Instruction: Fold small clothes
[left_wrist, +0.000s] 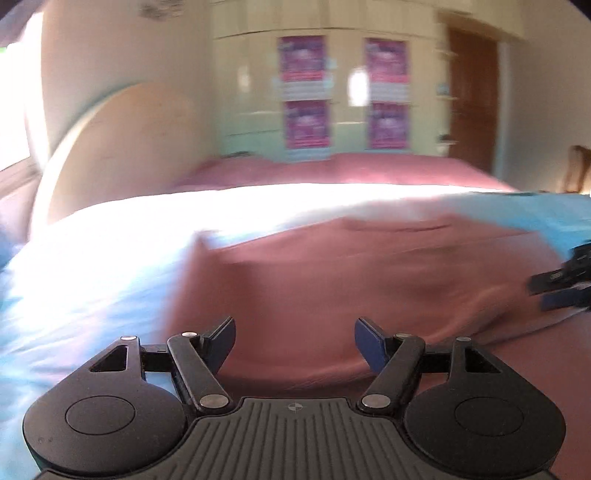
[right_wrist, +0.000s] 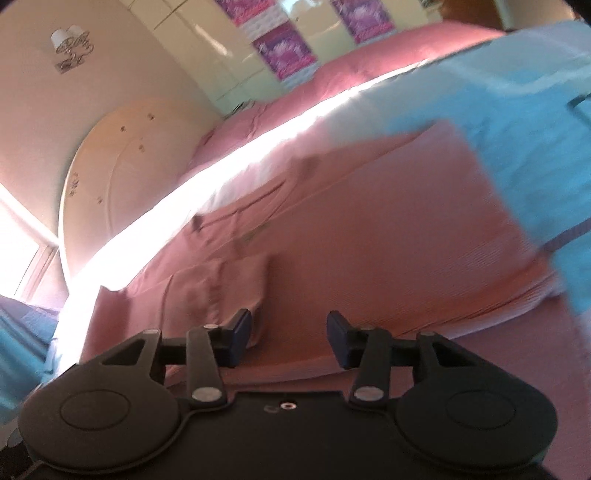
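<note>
A dusty-pink garment (left_wrist: 369, 277) lies spread on a light blue cloth (left_wrist: 92, 266) on the bed. My left gripper (left_wrist: 294, 345) is open and empty, just above the garment's near edge. In the right wrist view the same garment (right_wrist: 388, 221) lies flat with a sleeve (right_wrist: 229, 284) folded in at the left. My right gripper (right_wrist: 289, 338) is open and empty over the garment's near edge, beside that sleeve. The right gripper also shows in the left wrist view (left_wrist: 565, 284) at the far right. Both views are motion-blurred.
The pink bedspread (left_wrist: 351, 170) runs behind the blue cloth (right_wrist: 517, 122). A rounded cream headboard (right_wrist: 122, 170) stands at the left, a wardrobe with purple posters (left_wrist: 306, 92) at the back, a brown door (left_wrist: 472, 96) at the right.
</note>
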